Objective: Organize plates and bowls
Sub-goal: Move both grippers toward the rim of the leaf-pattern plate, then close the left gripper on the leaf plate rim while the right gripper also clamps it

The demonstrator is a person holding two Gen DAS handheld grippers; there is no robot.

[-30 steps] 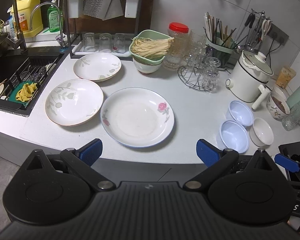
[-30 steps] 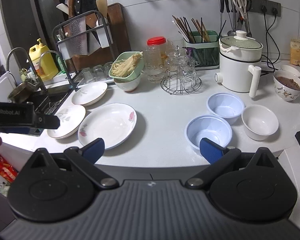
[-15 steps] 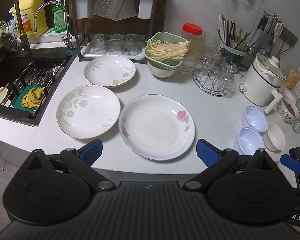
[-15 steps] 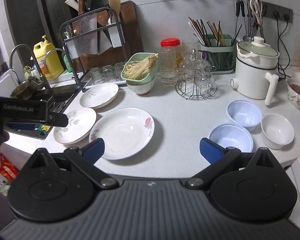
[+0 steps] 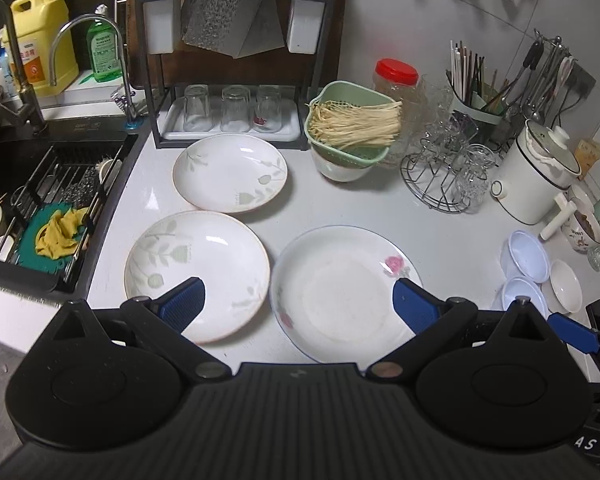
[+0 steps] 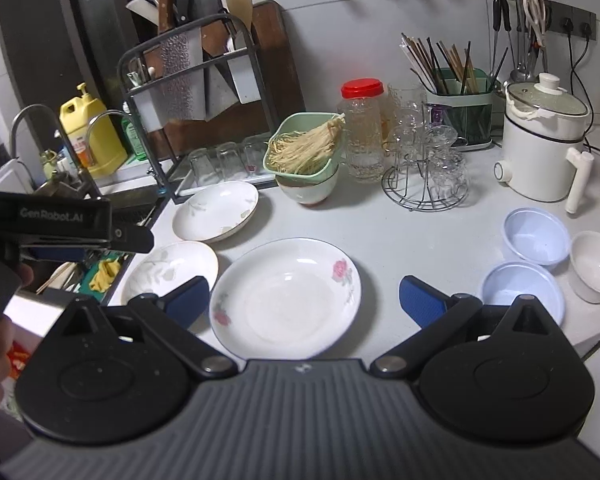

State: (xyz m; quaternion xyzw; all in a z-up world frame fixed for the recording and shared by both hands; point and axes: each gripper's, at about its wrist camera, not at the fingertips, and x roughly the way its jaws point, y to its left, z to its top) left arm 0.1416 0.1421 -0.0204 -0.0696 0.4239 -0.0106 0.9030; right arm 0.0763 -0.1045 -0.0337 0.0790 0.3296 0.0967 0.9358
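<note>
Three plates lie on the white counter. A rose-patterned plate [image 5: 340, 292] [image 6: 288, 296] is nearest. Two leaf-patterned plates sit left of it, one near [image 5: 198, 272] [image 6: 172, 268] and one farther back [image 5: 230, 172] [image 6: 216, 210]. Two pale blue bowls [image 6: 536, 234] [image 6: 520, 292] and a small white bowl [image 6: 596, 264] sit at the right; they also show in the left wrist view [image 5: 526, 256]. My left gripper [image 5: 296, 300] is open and empty above the near plates. My right gripper [image 6: 304, 300] is open and empty above the rose plate.
A sink [image 5: 40, 208] with a rack and cloth lies at the left. A knife and glass rack [image 5: 228, 120], a green strainer of noodles [image 5: 352, 128] on a bowl, a glass jar [image 6: 362, 128], a wire glass stand [image 6: 424, 184] and a white cooker [image 6: 540, 152] line the back.
Both grippers have moved forward and left over the counter. The plates now appear larger and closer. Both stay open and empty.
</note>
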